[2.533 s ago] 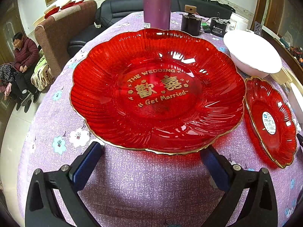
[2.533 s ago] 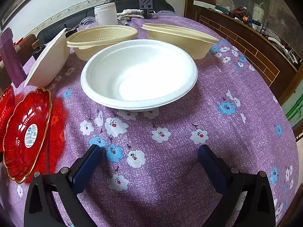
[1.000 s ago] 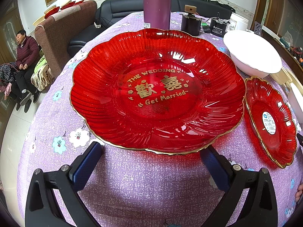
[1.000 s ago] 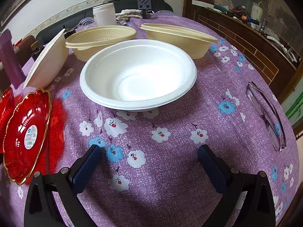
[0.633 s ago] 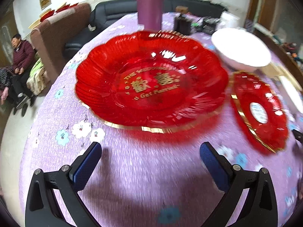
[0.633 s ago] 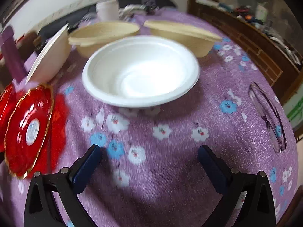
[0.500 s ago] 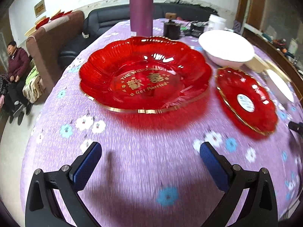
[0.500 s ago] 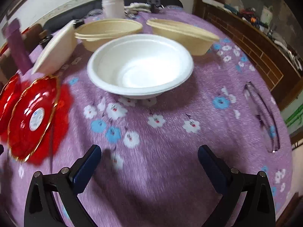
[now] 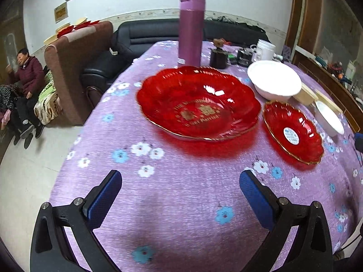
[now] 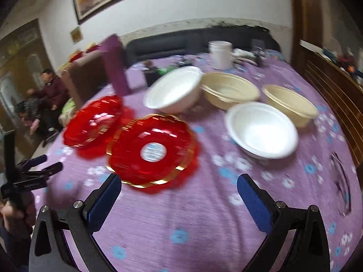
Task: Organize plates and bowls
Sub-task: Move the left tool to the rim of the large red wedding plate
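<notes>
both grippers are hanging above the purple cloth (image 9: 181,204) with jaws spread wide and nothing between them.

in the left wrist view, the left gripper (image 9: 180,195) is facing the big plate (image 9: 197,102), which is lying flat on the cloth at 12 o'clock, well apart from the fingertips. the small plate (image 9: 292,131) is sitting at 2 o'clock, just beside the big one; whether their rims are touching is hard to tell. a white bowl (image 9: 274,81) is resting beyond them at 1 o'clock, and a purple flask (image 9: 191,29) is standing upright behind the big plate.

in the right wrist view, the right gripper (image 10: 179,191) is pointing at the small plate (image 10: 152,149), whose near rim is lying close ahead at 11 o'clock, nearly level with the left fingertip. a second white bowl (image 10: 261,130) is sitting at 1 o'clock, with two tan bowls (image 10: 229,90) (image 10: 289,103) behind it. this view is blurred, so fine detail is uncertain.

the plates are round, so no long axis is governing the grasp; what matters is the near rim. the right gripper is looking clearly nearer to the small plate, so it is probably the one lining up to pinch that rim and stack the small plate on the big one. nothing is stacked yet.
</notes>
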{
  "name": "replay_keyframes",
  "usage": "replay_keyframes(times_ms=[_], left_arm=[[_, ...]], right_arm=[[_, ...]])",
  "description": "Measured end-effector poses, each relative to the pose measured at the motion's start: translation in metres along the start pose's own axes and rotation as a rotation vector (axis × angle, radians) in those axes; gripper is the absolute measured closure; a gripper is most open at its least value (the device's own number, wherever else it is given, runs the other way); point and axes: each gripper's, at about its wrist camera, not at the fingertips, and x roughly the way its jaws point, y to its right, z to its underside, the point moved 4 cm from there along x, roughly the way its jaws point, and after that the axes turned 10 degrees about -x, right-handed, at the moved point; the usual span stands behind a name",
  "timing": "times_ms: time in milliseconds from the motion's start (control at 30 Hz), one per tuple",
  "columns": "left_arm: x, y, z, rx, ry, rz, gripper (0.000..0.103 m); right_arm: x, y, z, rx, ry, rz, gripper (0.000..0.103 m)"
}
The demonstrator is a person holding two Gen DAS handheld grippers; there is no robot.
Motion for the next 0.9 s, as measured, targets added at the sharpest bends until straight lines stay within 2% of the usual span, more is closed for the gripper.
replay_keyframes(times_ms=[267,367,500,600,667,767,833,900], left_arm=[[-0.012,-0.022,-0.008,-0.024,0.021,-0.030,0.000],[-0.013,-0.029,-0.012,-0.037,0.012,-0.033,0.000],[-0.018,-0.037,-0.016,-0.048,0.018,-0.033,0.000],[-0.024,-0.042,-0.016,-0.058,0.031,-0.031,0.000],[-0.028,-0.045,-0.015,-0.069,0.038,-0.020,0.000],[-0.034,-0.049,-0.013,-0.080,0.040,-0.020,0.000],[-0.039,-0.050,-0.014,-0.082,0.046,-0.017,0.000],[-0.046,-0.051,-0.014,-0.082,0.056,-0.021,0.000]], right_arm=[[0.017,-0.058,-0.034,-0.120,-0.032,-0.045,0.001],[0.024,-0.068,-0.044,-0.107,-0.041,-0.108,0.006],[0.031,-0.078,-0.058,-0.080,-0.044,-0.174,0.007],[0.034,-0.088,-0.068,-0.095,-0.029,-0.177,0.007],[0.036,-0.089,-0.073,-0.068,-0.025,-0.193,0.007],[0.037,-0.083,-0.075,0.064,-0.010,-0.276,0.007],[0.037,-0.079,-0.076,0.129,-0.011,-0.279,0.006],[0.032,-0.082,-0.081,0.130,-0.012,-0.269,0.006]])
